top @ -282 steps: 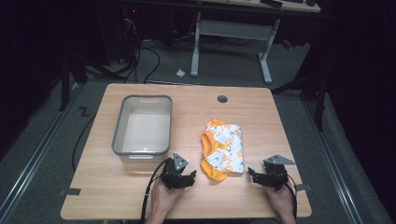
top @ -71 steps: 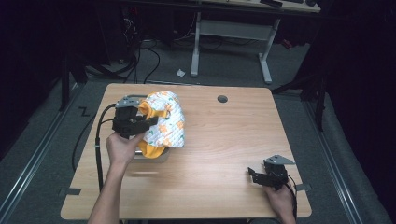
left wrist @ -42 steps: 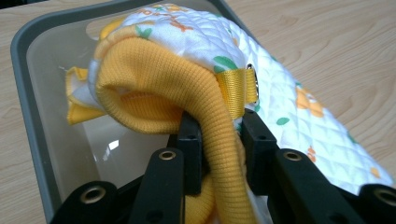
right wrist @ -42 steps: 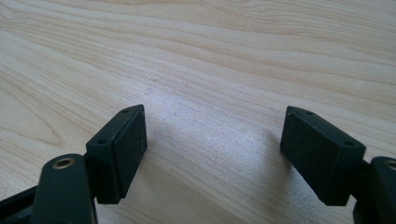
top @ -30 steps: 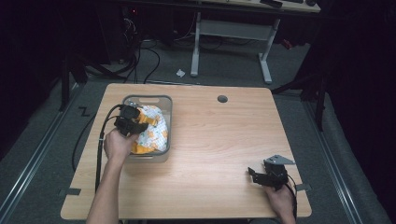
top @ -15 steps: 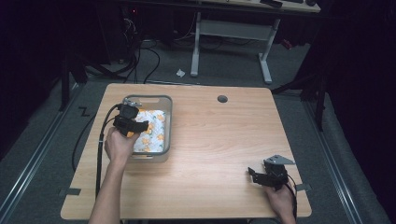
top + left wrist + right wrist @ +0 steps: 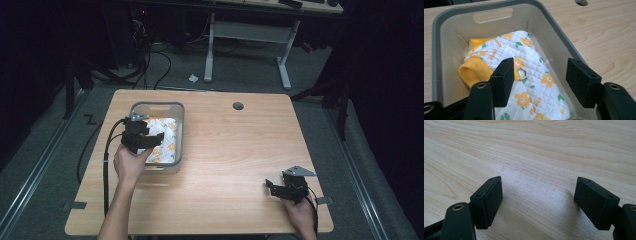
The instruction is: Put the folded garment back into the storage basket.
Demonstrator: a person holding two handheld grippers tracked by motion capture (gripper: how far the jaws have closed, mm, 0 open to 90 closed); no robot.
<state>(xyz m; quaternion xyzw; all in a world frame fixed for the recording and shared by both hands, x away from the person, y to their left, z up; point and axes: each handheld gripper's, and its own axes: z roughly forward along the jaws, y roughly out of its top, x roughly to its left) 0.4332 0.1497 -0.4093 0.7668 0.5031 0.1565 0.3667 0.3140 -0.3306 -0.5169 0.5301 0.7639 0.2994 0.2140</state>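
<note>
Quilted cloth (image 7: 534, 75), white with orange flowers and a plain orange-yellow edge, lies folded inside the grey bin (image 7: 177, 112) on the left half of the bench (image 7: 240, 150). In the left gripper view its long axis runs from the bin's far left corner, near the handle slot, down toward the near right, along the bin's length; the rolled orange edge sits at the far left end, and a small metal ring (image 7: 521, 73) lies on top near the middle. The left gripper (image 7: 544, 75) hangs just above the near part of the cloth with its fingers (image 7: 503, 80) spread wide and nothing between them; one finger covers the cloth beside the ring, the other stands over the bin's right wall. In the high view this gripper (image 7: 142, 137) sits over the bin's near left part. The right gripper (image 7: 286, 189) rests low over bare bench at the near right, well apart from the bin, its fingers (image 7: 489, 200) also wide apart and empty.
</note>
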